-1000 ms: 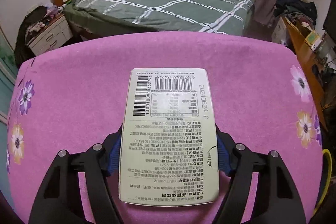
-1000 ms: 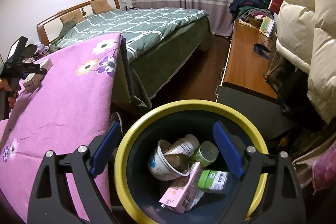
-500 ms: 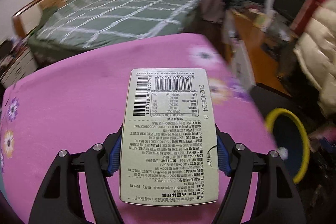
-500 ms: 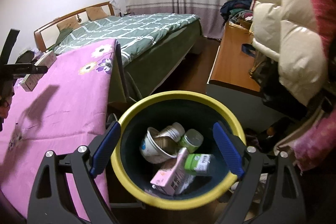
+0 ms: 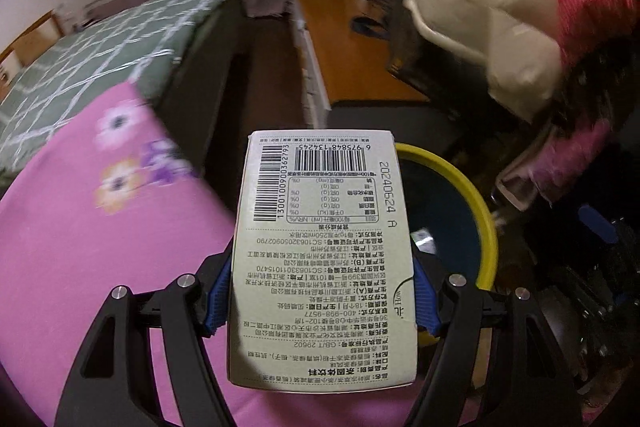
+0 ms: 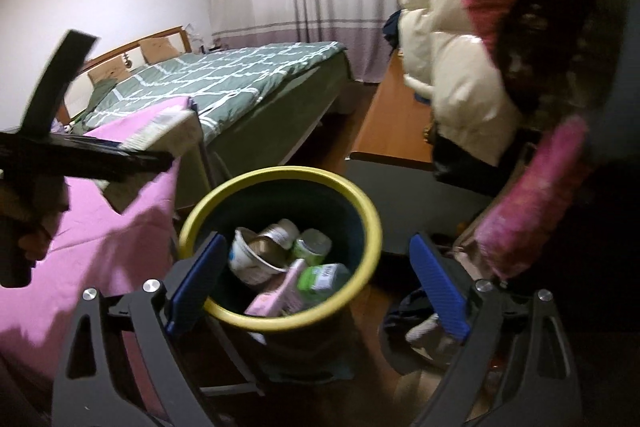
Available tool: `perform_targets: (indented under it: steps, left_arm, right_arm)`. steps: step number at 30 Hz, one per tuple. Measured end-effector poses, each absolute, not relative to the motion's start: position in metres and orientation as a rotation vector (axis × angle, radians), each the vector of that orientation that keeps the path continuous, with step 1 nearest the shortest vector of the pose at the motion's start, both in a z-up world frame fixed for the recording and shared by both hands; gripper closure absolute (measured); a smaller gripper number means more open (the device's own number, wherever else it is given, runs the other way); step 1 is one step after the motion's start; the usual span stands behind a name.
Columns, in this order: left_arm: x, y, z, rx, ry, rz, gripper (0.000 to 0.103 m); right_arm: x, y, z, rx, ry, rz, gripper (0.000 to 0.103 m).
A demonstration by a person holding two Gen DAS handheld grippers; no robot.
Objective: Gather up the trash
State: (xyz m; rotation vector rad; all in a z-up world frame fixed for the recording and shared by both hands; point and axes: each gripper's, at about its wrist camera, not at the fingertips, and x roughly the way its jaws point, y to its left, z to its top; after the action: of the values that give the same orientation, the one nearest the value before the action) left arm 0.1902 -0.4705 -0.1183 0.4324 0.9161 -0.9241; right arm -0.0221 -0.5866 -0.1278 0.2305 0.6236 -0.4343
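Note:
My left gripper (image 5: 322, 295) is shut on a pale green drink carton (image 5: 324, 227) with barcodes, held over the edge of the pink flowered table (image 5: 80, 247). The yellow-rimmed dark bin (image 5: 484, 211) lies just beyond and right of the carton. In the right wrist view the bin (image 6: 362, 215) holds a white cup (image 6: 250, 261), a pink carton (image 6: 280, 297) and small bottles. My right gripper (image 6: 316, 287) is open and empty, just above the bin's near side. The left gripper with its carton (image 6: 160, 129) shows at left.
A bed with a green checked cover (image 6: 240, 79) stands behind the table. A wooden desk (image 5: 360, 43) runs along the right. Puffy cream and pink coats (image 6: 460, 67) hang close on the right above the bin. Dark clutter lies on the floor at right.
My left gripper has swung right with the carton, from over the table's middle to its edge near the bin. The right gripper has shifted right, with the bin now at centre left.

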Motion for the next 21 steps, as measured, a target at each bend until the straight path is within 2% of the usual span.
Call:
perform_targets:
  steps: [12,13,14,16,21]
  left_arm:
    - [0.155,-0.546,-0.165,0.552,0.965,-0.986,0.032]
    - [0.152,-0.55,-0.167,0.561,0.966,-0.984,0.028]
    - [0.152,-0.55,-0.169,0.566,0.96,-0.979,0.015]
    - [0.151,-0.547,-0.166,0.564,0.932,-0.96,0.006]
    - [0.155,-0.498,-0.135,0.439,0.901,-0.932,0.006]
  right_arm:
    - [-0.05,-0.6,-0.134,0.253,0.617,-0.474,0.013]
    - [-0.051,-0.601,-0.134,0.254,0.616,-0.473,0.013]
    - [-0.051,-0.6,-0.134,0.255,0.615,-0.472,0.013]
    - [-0.051,-0.599,-0.133,0.256,0.61,-0.468,0.013]
    - [-0.049,-0.592,-0.128,0.255,0.589,-0.444,0.012]
